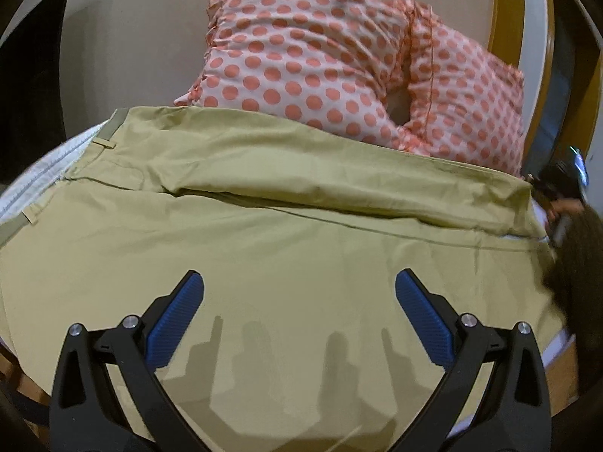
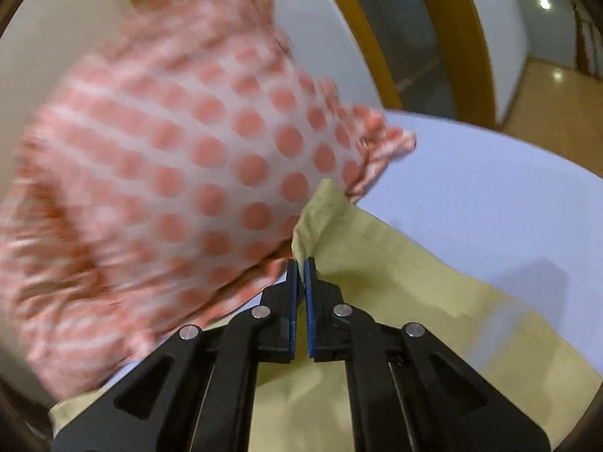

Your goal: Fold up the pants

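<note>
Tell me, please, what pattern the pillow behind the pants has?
The pillow is pale pink with coral-orange polka dots, sharpest in the left wrist view.

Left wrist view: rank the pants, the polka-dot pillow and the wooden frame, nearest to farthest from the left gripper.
1. Pants: directly under the left gripper, whose jaws are open.
2. Polka-dot pillow: ahead, beyond the pants' far edge.
3. Wooden frame: upper right, behind the pillow.

Bed [image 2: 490, 196] with a white sheet is the support surface. Khaki pants [image 1: 264, 248] lie spread flat on it, waistband toward the left of the left wrist view. Polka-dot pillow [image 1: 339, 64] sits on the sheet behind the pants, touching their far edge. Sheet bare to the right in the right wrist view.
</note>
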